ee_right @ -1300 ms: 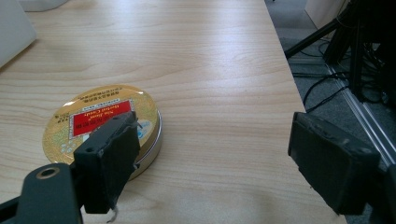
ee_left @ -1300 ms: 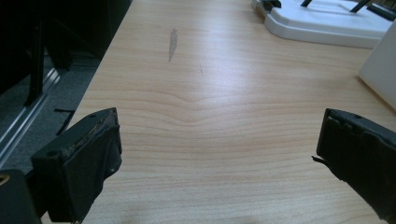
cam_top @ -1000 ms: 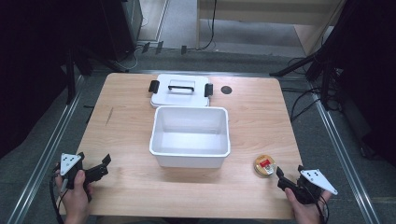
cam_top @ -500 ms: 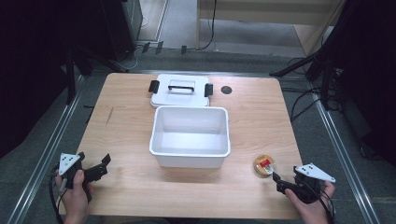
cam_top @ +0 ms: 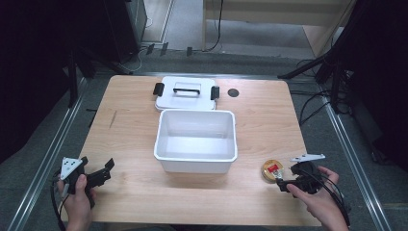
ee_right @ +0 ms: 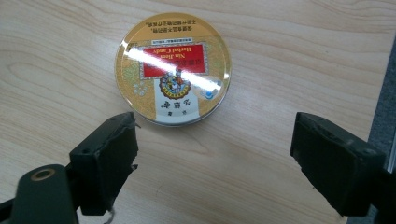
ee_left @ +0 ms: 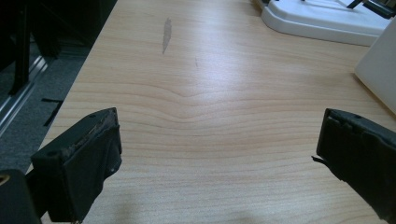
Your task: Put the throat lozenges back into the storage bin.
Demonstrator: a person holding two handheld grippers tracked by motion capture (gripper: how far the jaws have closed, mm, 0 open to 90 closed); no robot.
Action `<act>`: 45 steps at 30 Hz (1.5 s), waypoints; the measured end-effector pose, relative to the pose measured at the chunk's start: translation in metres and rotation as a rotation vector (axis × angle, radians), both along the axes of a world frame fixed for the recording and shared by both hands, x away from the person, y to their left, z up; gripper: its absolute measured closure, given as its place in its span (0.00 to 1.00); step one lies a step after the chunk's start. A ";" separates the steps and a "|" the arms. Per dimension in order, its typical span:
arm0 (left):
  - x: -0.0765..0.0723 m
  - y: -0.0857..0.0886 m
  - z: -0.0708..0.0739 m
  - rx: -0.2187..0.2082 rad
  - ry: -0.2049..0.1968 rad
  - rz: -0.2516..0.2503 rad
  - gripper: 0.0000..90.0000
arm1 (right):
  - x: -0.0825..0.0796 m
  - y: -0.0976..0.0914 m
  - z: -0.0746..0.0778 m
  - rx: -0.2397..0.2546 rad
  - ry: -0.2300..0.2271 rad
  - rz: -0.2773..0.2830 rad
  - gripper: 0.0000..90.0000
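Observation:
A round gold tin (cam_top: 272, 170) with a red label lies flat on the wooden table (cam_top: 130, 125) near its front right corner. My right gripper (cam_top: 285, 179) is just right of the tin, open and pointing at it. In the right gripper view the tin (ee_right: 173, 67) lies just beyond the spread jaws of my right gripper (ee_right: 215, 130), which hold nothing. My left gripper (cam_top: 103, 172) is open at the front left, over bare wood, and in its own view my left gripper (ee_left: 217, 135) has nothing between its jaws.
An open white bin (cam_top: 195, 163) stands mid-table. Its white lid (cam_top: 185, 94) with a black handle lies flat behind it. A small dark hole (cam_top: 233, 92) sits right of the lid. The bin's wall (ee_left: 380, 65) shows at the right of the left gripper view.
My right gripper has moved a little left and forward, closer to the tin. The left gripper has stayed put.

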State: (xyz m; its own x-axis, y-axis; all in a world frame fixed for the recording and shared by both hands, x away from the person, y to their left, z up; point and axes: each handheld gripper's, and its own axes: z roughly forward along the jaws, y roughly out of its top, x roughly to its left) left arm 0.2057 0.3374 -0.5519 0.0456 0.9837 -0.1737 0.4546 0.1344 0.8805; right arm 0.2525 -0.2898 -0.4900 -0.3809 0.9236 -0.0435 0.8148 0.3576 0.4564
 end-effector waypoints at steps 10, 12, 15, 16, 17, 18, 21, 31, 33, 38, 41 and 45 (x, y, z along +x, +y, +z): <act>0.000 0.000 0.000 -0.002 0.001 0.005 0.00 | 0.026 0.020 0.009 -0.058 0.156 0.064 0.15; 0.000 0.001 0.000 -0.001 0.002 0.003 0.00 | 0.031 0.025 0.010 -0.073 0.176 0.071 0.15; 0.000 0.001 0.000 -0.004 0.003 0.003 0.00 | 0.037 0.032 0.011 -0.104 0.198 0.078 0.14; 0.000 0.001 0.000 -0.006 0.003 0.005 0.00 | 0.039 0.034 0.011 -0.109 0.207 0.079 0.14; 0.000 0.001 0.000 -0.005 0.003 0.006 0.00 | 0.041 0.036 0.011 -0.114 0.216 0.083 0.13; 0.000 0.001 0.000 -0.004 0.003 0.005 0.00 | 0.043 0.038 0.010 -0.115 0.223 0.083 0.12; 0.000 0.001 0.000 -0.001 0.002 0.004 0.00 | 0.049 0.041 0.010 -0.119 0.249 0.071 0.10; 0.000 0.000 0.000 0.001 0.005 0.006 0.00 | 0.062 0.048 -0.002 -0.176 0.335 0.019 0.09; 0.000 0.000 0.000 0.000 0.004 0.007 0.00 | 0.064 0.049 -0.004 -0.176 0.339 0.016 0.09; 0.000 0.000 0.000 0.002 0.007 0.007 0.01 | 0.068 0.054 -0.007 -0.171 0.350 0.018 0.10; 0.001 -0.001 0.000 0.012 0.005 0.008 0.00 | 0.070 0.056 -0.010 -0.188 0.350 0.006 0.13; 0.001 -0.002 0.000 0.018 0.004 0.005 0.00 | 0.073 0.057 -0.014 -0.202 0.355 -0.011 0.15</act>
